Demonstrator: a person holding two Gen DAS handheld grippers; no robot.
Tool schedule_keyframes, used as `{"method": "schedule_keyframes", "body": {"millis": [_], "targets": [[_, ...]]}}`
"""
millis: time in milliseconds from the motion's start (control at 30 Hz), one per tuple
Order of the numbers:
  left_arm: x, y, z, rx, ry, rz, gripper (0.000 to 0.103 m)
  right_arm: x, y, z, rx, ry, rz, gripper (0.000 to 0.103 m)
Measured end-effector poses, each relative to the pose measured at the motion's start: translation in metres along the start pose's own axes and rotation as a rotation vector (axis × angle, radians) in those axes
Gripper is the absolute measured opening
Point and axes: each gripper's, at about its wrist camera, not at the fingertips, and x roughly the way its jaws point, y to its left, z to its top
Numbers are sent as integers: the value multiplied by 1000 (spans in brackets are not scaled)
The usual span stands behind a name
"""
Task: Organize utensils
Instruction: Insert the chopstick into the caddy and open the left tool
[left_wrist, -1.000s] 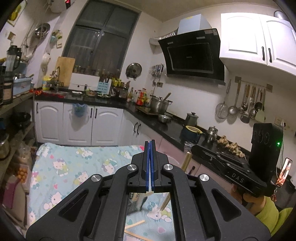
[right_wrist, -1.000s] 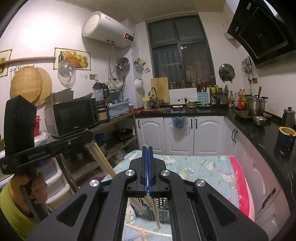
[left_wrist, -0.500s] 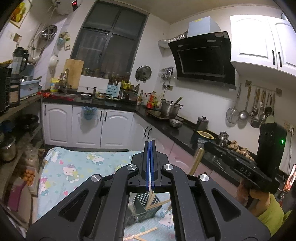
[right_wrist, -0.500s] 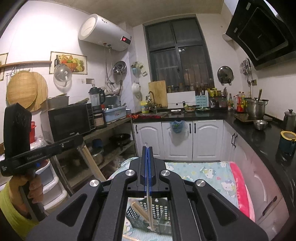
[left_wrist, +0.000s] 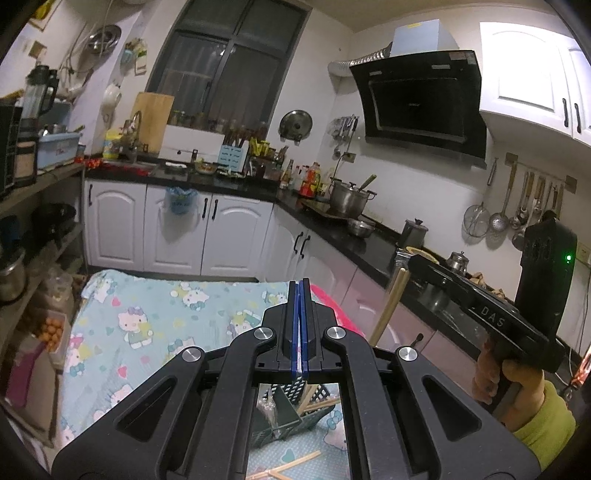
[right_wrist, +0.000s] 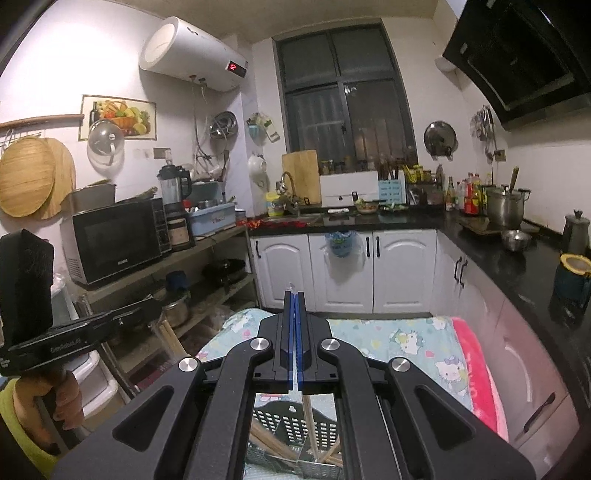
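Right wrist: tongs (right_wrist: 296, 343) pinch chopstick (right_wrist: 309, 417), near-vertical.

A kitchen: a dark window (right_wrist: 347, 99) at upper centre, white water heater (right_wrist: 192, 55) upper left, black microwave (right_wrist: 118, 236) on a left shelf, steel pot (right_wrist: 506, 206) on the black counter at right.

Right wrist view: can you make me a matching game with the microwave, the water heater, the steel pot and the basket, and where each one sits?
Things:
1 microwave
2 water heater
3 steel pot
4 basket

Places:
A high on the wall
B on the black counter
C on the cartoon cloth
D on the wooden shelf

Pairs: 1-D, 2-A, 3-B, 4-C
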Motion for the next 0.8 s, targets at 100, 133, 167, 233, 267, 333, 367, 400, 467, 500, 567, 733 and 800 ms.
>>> {"method": "schedule_keyframes", "body": {"millis": [100,133,167,233,267,333,367,400,467,500,567,733,800], "targets": [[9,5,-6,-7,14,4,0,11,-2,-8,0,18,-10,1],[12,6,-7,-12,18,2,0,15,-3,-11,0,26,-12,1],[15,8,-9,-16,23,2,0,18,-3,-12,1,33,-14,1],[21,11,-15,-24,37,0,0,25,-4,-19,4,47,-16,1],[23,12,-18,-28,43,0,0,29,-4,-22,4,51,-16,1],[30,15,-24,-36,62,-3,0,36,-4,-28,3,60,-26,1],[33,16,-28,-37,70,-3,0,40,-4,-32,9,69,-29,1],[35,17,-31,-37,75,-5,0,43,-5,-34,16,76,-30,1],[40,19,-38,-43,88,-2,0,52,-6,-42,31,97,-39,1],[42,21,-42,-49,98,0,0,56,-7,-45,35,111,-49,2],[46,24,-47,-51,116,13,0,62,-10,-51,50,144,-73,5],[41,37,-60,-70,123,61,27,55,-18,-64,74,158,-101,42],[34,42,-64,-80,117,75,33,49,-21,-68,76,164,-111,45]]}}
